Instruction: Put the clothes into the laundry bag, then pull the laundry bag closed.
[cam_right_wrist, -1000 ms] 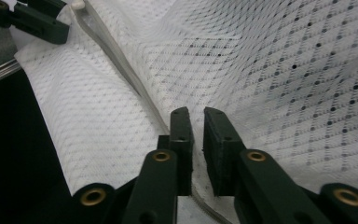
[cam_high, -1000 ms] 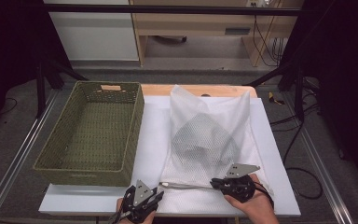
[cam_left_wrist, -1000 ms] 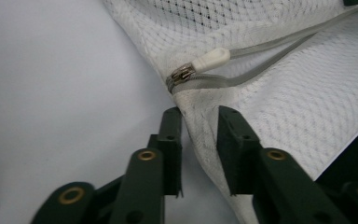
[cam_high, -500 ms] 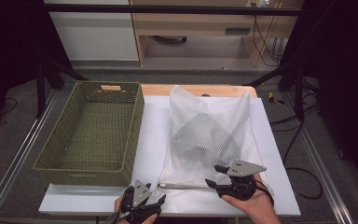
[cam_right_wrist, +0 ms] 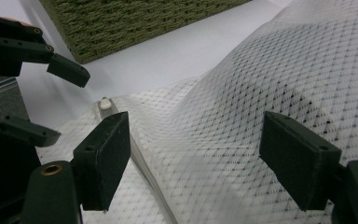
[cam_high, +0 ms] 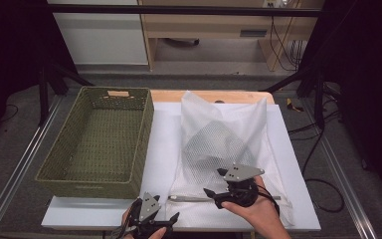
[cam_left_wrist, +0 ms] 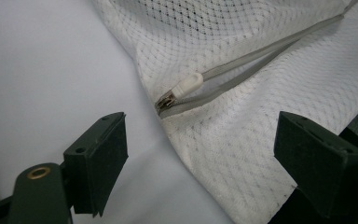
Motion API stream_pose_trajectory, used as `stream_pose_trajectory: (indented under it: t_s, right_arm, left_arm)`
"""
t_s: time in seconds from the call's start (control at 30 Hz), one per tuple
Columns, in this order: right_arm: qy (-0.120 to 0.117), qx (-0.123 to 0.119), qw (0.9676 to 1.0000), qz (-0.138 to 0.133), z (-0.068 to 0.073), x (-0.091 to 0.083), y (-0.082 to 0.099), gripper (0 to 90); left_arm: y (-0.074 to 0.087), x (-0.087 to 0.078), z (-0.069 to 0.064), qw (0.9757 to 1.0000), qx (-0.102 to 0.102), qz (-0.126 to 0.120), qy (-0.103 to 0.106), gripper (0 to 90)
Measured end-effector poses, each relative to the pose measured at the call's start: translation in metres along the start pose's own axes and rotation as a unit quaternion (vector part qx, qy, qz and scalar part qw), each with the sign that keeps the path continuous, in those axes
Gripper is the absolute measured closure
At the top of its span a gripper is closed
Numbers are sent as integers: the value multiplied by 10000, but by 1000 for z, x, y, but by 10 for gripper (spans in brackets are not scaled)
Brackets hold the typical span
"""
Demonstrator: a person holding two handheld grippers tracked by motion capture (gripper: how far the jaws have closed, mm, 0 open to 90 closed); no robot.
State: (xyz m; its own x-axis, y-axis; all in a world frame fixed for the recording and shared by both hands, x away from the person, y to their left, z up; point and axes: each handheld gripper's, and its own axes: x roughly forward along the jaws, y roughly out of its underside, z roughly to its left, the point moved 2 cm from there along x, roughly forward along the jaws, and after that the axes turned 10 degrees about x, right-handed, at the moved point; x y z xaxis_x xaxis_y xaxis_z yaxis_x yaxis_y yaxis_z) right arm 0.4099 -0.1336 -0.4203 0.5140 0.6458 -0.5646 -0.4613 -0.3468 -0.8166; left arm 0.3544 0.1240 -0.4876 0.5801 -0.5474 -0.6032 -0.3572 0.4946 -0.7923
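A white mesh bag [cam_high: 224, 134] with a dark garment inside lies flat on the white table sheet [cam_high: 164, 144]. Its grey zipper [cam_high: 194, 198] runs along the near edge and ends at a white pull tab [cam_left_wrist: 189, 85]. My left gripper [cam_high: 171, 222] sits at the bag's near left corner. Its jaws have just been opening and stand apart, short of the pull tab and off the mesh [cam_left_wrist: 242, 140]. My right gripper [cam_high: 214, 182] hovers over the zipper edge, pointing left. Its jaws have also just been opening, with nothing pressed between them [cam_right_wrist: 191, 135].
A green woven basket [cam_high: 99, 142] stands on the left of the table, close to the bag's left side. The table's near edge runs just under both hands. Metal rails flank the table, and cables lie on the floor at the right.
Both grippers have opened their jaws. The right gripper has lifted off the bag's zipper edge and drawn slightly up. The left hand has stayed put.
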Motion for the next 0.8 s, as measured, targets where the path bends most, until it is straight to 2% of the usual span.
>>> stream_pose_trajectory:
  t_s: [0.17,0.33,0.4,0.5,0.6,0.8]
  right_arm:
    - [50,-15,10000,48,4,5,-9,295]
    - [55,-93,9999,125,12,11,-16,368]
    - [42,-85,9999,125,16,13,-19,406]
    - [7,-89,9996,252,22,18,-21,444]
    - [-33,-155,9991,386,29,24,-22,475]
    - [-110,-231,9982,550,40,34,-24,569]
  left_arm:
    - [0,-1,2,10000,51,0,-6,172]
    - [1,0,4,9999,15,55,118,192]
    - [1,0,4,9999,80,83,117,197]
    - [1,-1,7,9999,96,89,108,207]
    - [2,-3,11,9999,0,39,122,221]
    - [5,-3,9,9999,34,99,129,274]
